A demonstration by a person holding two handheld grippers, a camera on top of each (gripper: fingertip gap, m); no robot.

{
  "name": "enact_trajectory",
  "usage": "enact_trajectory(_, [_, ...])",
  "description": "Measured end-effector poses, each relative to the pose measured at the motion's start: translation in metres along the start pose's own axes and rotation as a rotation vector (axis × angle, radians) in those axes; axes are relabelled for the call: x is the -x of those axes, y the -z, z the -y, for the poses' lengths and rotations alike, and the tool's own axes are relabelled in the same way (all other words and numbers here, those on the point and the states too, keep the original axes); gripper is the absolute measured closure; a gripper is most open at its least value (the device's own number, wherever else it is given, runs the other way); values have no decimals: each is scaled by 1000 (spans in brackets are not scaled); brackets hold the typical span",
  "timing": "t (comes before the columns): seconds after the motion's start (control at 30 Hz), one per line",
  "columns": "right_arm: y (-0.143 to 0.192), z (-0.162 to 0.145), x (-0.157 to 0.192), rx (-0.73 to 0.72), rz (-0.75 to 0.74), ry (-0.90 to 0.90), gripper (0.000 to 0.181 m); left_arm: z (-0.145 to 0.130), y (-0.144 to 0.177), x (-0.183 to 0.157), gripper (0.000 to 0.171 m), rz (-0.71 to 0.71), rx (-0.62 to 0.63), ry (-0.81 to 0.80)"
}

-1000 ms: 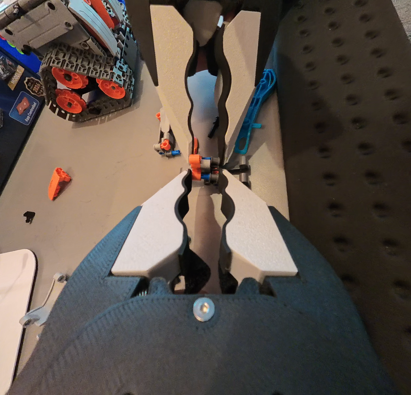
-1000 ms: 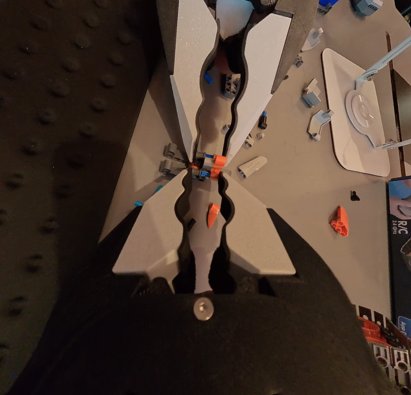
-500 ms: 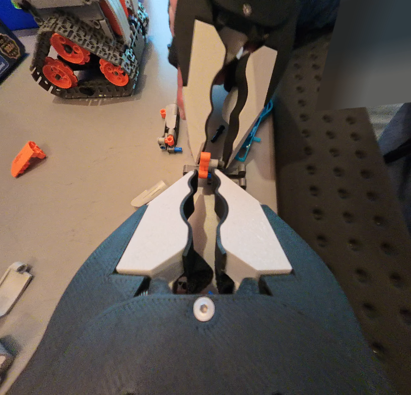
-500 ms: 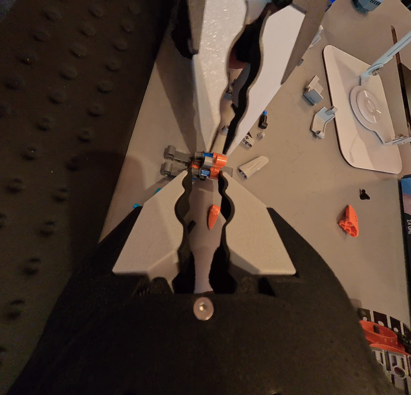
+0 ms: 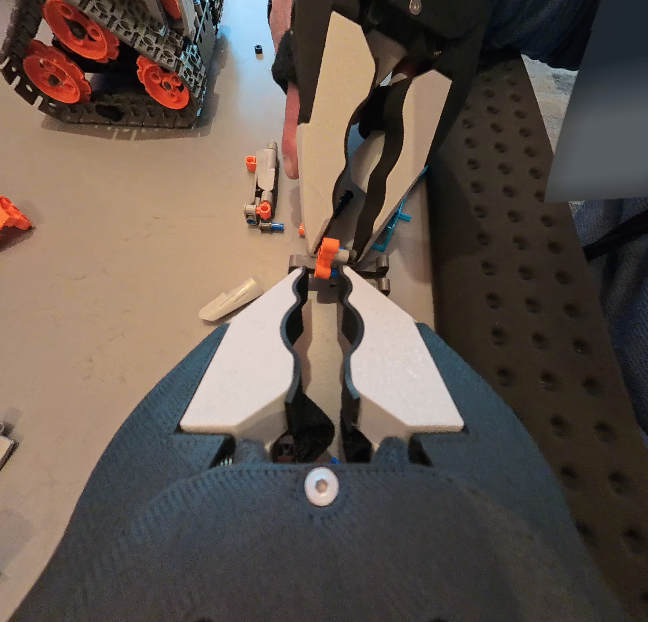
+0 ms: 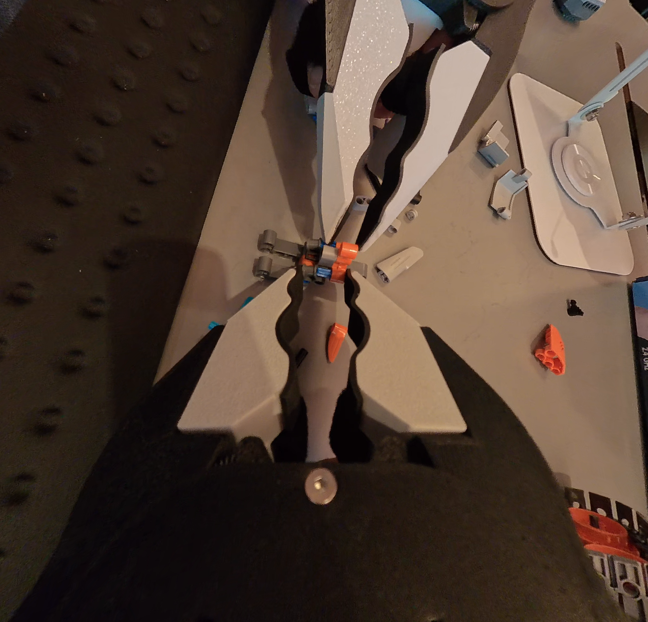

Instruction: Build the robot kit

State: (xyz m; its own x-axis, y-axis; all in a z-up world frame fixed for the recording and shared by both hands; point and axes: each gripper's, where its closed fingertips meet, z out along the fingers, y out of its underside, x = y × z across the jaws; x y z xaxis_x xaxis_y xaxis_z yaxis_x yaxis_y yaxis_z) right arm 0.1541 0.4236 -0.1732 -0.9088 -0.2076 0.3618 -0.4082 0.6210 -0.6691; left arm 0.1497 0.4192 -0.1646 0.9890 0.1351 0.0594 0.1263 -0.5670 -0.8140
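A small toy-brick assembly (image 5: 326, 259) of grey beams, orange connectors and blue pins hangs just above the grey table. My left gripper (image 5: 323, 273) is shut on its near end. My right gripper (image 5: 337, 248) comes in from the far side, tilted down, and is shut on the other end. In the right wrist view the assembly (image 6: 324, 259) sits between my right gripper (image 6: 322, 275) and the left gripper (image 6: 344, 242) opposite. Two grey beam ends stick out to the left there. The two grippers' tips almost meet.
A tracked toy vehicle (image 5: 105, 62) with orange wheels stands at the far left. Loose parts lie around: a light grey panel (image 5: 231, 300), an orange wedge (image 6: 550, 356), an orange cone (image 6: 336, 342), a small sub-assembly (image 5: 263, 198). A black dimpled mat (image 5: 526, 289) borders the table. A white board (image 6: 568, 184) lies to the right. The orange cone (image 6: 336, 342) sits 4 cm or so from the ends of my right fingers.
The left gripper has tilted and its view now looks farther across the table. The assembly has turned with it. The right gripper now stands steeper. Both grips held.
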Motion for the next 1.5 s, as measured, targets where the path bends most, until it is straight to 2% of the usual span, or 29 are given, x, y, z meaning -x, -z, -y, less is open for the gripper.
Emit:
enact_trajectory(0.17, [0,0,0,0,-1,5,159,0,-2,-3,160,-51,-4,9])
enact_trajectory(0.37, [0,1,-1,-1,-9,13,159,1,-2,-1,166,-6,-18,-51])
enact_trajectory(0.77, [-1,1,-1,39,-56,71,158,0,-2,-1,166,172,9,-300])
enact_trajectory(1.1, [2,0,0,11,-25,26,159,2,-3,-2,166,223,27,-404])
enact_trajectory(1.23, [4,1,1,-12,19,-28,159,3,-5,-3,166,226,29,-425])
enact_trajectory(1.5, [7,0,4,-62,227,-214,159,3,-8,-4,167,209,33,-427])
